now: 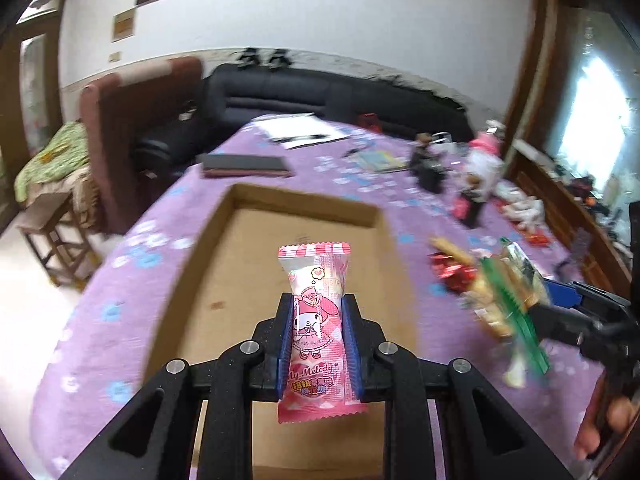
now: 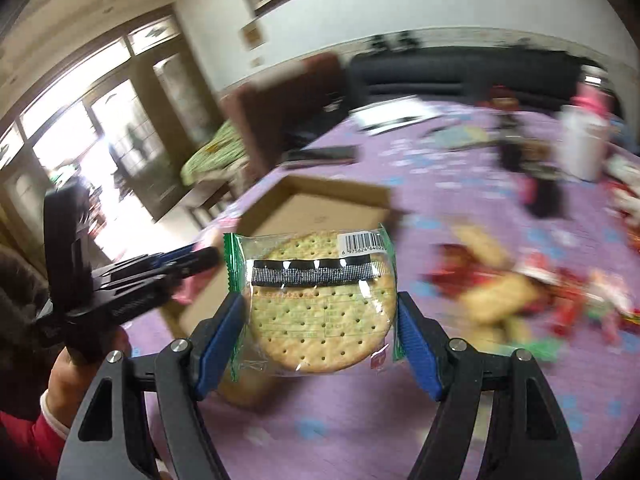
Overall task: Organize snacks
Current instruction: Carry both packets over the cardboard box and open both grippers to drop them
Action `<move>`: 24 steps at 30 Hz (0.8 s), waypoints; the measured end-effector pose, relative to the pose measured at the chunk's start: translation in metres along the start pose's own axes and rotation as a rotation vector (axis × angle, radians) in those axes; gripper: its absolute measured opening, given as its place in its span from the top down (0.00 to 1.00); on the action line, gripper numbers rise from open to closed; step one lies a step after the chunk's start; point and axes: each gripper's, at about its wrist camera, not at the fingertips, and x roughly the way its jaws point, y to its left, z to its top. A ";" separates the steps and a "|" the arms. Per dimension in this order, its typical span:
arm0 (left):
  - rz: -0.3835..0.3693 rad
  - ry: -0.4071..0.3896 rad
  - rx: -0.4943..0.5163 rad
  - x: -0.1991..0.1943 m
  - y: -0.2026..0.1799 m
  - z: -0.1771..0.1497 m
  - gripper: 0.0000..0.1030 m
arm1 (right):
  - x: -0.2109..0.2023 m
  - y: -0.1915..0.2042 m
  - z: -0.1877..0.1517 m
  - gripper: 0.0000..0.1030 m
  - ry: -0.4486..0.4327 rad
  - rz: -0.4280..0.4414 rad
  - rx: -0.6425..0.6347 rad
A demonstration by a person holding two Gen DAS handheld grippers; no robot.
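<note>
My left gripper (image 1: 319,300) is shut on a pink My Melody candy packet (image 1: 316,320), which it holds upright over the open cardboard box (image 1: 304,196). In the right wrist view my right gripper (image 2: 320,304) is shut on a clear, green-edged packet of round crackers (image 2: 316,328), held just in front of the box (image 2: 320,208). There the left gripper (image 2: 192,260) shows at the left, over the box's near corner. The right gripper (image 1: 560,300) with its cracker packet (image 1: 504,292) appears blurred at the right of the left wrist view.
A loose pile of wrapped snacks (image 2: 520,288) lies on the purple flowered tablecloth (image 2: 440,420) right of the box. Farther back are a dark notebook (image 1: 244,164), papers (image 1: 300,130), dark figurines (image 1: 428,164) and a white cup (image 2: 580,148). A black sofa (image 1: 320,92) stands behind.
</note>
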 end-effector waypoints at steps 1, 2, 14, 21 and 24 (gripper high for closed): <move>0.016 0.008 -0.004 0.001 0.007 -0.002 0.77 | 0.013 0.010 0.002 0.27 0.013 0.016 -0.013; 0.033 0.027 -0.011 0.004 0.016 -0.005 0.77 | 0.028 0.018 0.002 0.27 0.030 0.043 -0.021; 0.119 0.095 -0.050 0.022 0.044 -0.019 0.32 | 0.078 0.040 -0.015 0.21 0.126 0.054 -0.015; 0.083 0.018 -0.052 0.004 0.029 -0.012 0.19 | 0.016 -0.004 -0.027 0.18 0.030 -0.037 0.055; 0.028 0.013 -0.027 0.002 0.007 -0.011 0.19 | -0.013 -0.028 -0.049 0.10 0.002 -0.116 0.085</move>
